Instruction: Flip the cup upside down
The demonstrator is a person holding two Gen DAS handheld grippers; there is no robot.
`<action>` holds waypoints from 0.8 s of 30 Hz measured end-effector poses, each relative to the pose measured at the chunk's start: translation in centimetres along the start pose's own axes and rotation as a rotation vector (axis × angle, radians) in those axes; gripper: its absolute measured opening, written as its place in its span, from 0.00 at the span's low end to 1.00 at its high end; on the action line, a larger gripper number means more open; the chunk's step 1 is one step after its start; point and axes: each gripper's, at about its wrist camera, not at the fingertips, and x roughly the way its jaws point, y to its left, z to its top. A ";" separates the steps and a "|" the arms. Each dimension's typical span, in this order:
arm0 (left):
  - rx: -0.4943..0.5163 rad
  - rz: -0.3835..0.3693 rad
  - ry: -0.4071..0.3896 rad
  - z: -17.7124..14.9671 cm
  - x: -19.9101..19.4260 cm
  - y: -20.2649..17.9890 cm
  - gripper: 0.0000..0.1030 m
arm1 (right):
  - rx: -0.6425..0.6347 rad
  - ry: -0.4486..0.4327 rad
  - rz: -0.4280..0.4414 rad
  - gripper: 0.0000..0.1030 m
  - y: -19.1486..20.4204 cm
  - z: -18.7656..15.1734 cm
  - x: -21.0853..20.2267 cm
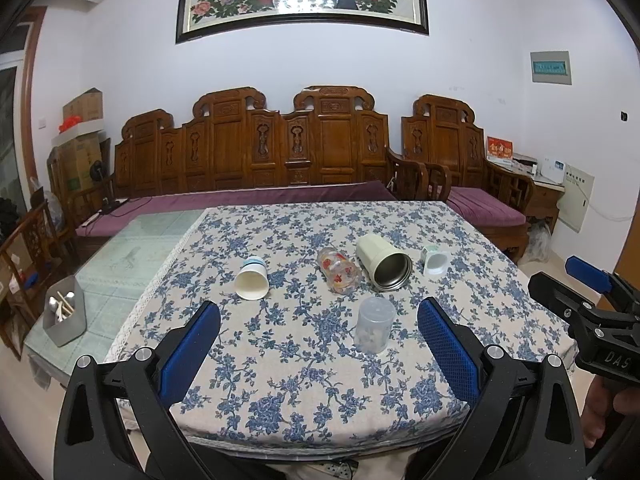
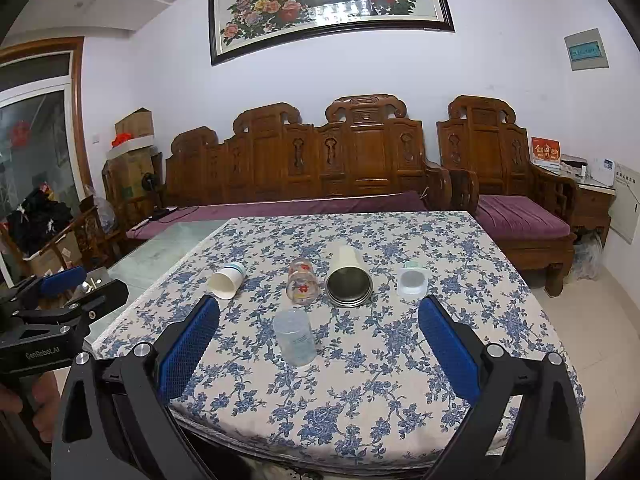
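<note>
The left gripper and the right gripper both stand spread wide, holding nothing, above the near edge of the blue-flowered tablecloth. The translucent plastic cup stands mouth-down there, between the fingers in both views.

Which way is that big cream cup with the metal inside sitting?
Tipped over. The cream cup with the steel lining lies on its side on the flowered tablecloth, its open mouth facing the cameras; nothing shows inside.
</note>
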 end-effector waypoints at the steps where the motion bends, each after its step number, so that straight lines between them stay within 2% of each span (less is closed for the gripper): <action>1: 0.000 0.000 0.000 0.0 0.0 0.0 0.92 | -0.001 0.000 0.000 0.97 0.0 0.0 0.0; 24: -0.011 0.001 -0.012 0.2 -0.5 -0.2 0.92 | -0.001 -0.002 0.000 0.97 0.1 0.0 0.0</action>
